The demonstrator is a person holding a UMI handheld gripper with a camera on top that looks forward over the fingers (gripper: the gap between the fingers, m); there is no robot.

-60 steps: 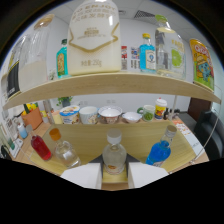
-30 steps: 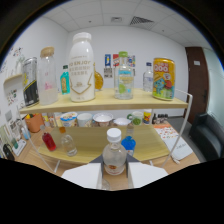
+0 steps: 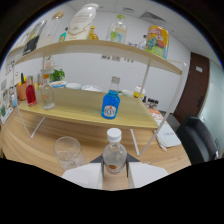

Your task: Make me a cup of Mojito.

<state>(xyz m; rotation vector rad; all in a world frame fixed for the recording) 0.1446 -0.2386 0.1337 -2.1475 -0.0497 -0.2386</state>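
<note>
The hand-held gripper point(image 3: 115, 172), tilted sideways, clamps a clear white-capped bottle point(image 3: 114, 152) beside an empty glass point(image 3: 67, 150).

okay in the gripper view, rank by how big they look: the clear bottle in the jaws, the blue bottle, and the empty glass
1. Clear bottle, though it's nearest the camera.
2. Empty glass and blue bottle look too alike to rank.

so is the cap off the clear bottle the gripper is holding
No, the clear bottle between the gripper fingers has its white cap on, with the empty glass standing beside it on the table.
</note>
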